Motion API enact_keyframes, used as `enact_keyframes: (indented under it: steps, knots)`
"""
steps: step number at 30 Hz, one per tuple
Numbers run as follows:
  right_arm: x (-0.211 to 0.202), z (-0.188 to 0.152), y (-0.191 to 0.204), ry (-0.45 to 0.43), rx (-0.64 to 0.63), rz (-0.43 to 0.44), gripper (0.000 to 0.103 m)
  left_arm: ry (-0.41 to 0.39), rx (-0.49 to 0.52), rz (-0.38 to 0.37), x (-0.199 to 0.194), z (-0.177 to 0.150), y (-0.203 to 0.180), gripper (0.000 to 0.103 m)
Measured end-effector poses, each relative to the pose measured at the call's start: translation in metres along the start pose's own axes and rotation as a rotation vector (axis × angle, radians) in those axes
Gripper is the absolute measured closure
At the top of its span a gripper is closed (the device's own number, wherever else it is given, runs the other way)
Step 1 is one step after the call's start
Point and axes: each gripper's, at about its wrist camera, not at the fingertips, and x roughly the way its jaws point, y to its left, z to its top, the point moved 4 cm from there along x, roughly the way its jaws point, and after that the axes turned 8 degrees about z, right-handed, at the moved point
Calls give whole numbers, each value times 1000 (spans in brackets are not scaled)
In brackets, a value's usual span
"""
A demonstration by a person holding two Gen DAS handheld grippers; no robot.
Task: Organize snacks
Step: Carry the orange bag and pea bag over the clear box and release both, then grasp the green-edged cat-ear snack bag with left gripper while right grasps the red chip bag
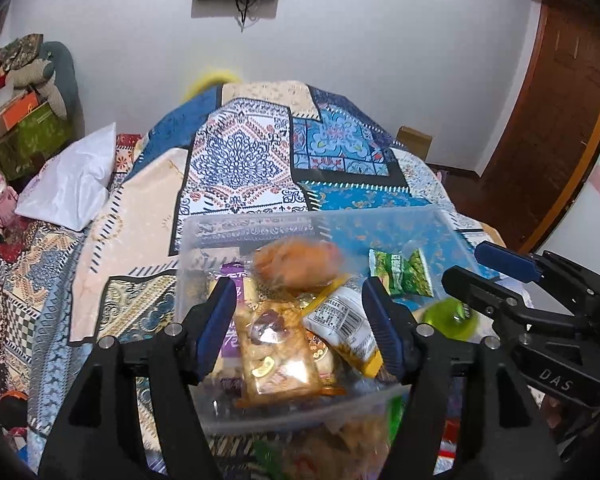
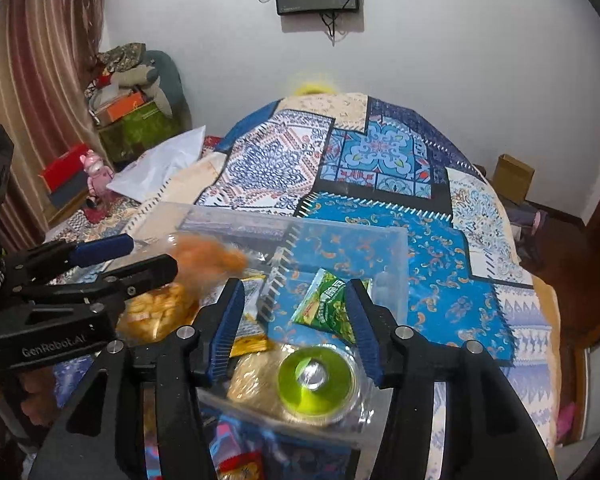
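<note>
A clear plastic bin [image 1: 260,220] [image 2: 396,256] stands on the patterned bedspread and holds several snacks. A blurred orange snack bag [image 1: 296,264] [image 2: 208,258] is in mid-air over its far part. An orange cracker pack [image 1: 276,348], a white-yellow packet [image 1: 348,324], a green packet [image 1: 400,272] [image 2: 324,304] and a green jelly cup [image 2: 316,376] [image 1: 452,316] lie inside. My left gripper [image 1: 300,320] [image 2: 148,256] is open above the bin's left side. My right gripper [image 2: 296,320] [image 1: 480,264] is open above the green cup.
More snack packs [image 2: 240,468] [image 1: 340,448] lie under the bin's near edge. A white plastic bag [image 1: 72,184] lies at the bed's left. Boxes and soft toys [image 2: 132,96] pile by the left wall. A cardboard box [image 2: 512,176] sits at the right.
</note>
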Motion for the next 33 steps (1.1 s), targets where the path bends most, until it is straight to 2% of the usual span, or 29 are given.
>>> enact_keyframes:
  steps: [5,8,14,17,21,27,29,31,33]
  knots:
    - [-25,-4,7,-20,-11,9,52,-7,1,-11,-28,-9,5,36]
    - [-40,-9,11,-34,-12,14,45,-2,9,-9,-38,-19,7,35]
    - [-55,-32,17,-22,-22,26,44,50,31,-4,-48,-51,8,35]
    - [-58,-49,18,6,-22,33,44,90,46,-10,-46,-70,7,34]
    - [-55,-77,17,59,-11,44,44,139,55,-8,-36,-91,5,24]
    - [-45,-114,17,153,22,79,43,198,72,-27,-22,-111,-1,23]
    - [-41,-123,19,182,30,98,37,208,71,-36,-17,-112,-2,21]
    - [-39,-128,21,195,28,102,24,214,67,-39,-12,-113,-3,20]
    - [-38,-131,24,198,22,114,22,227,63,-47,-5,-113,-4,20]
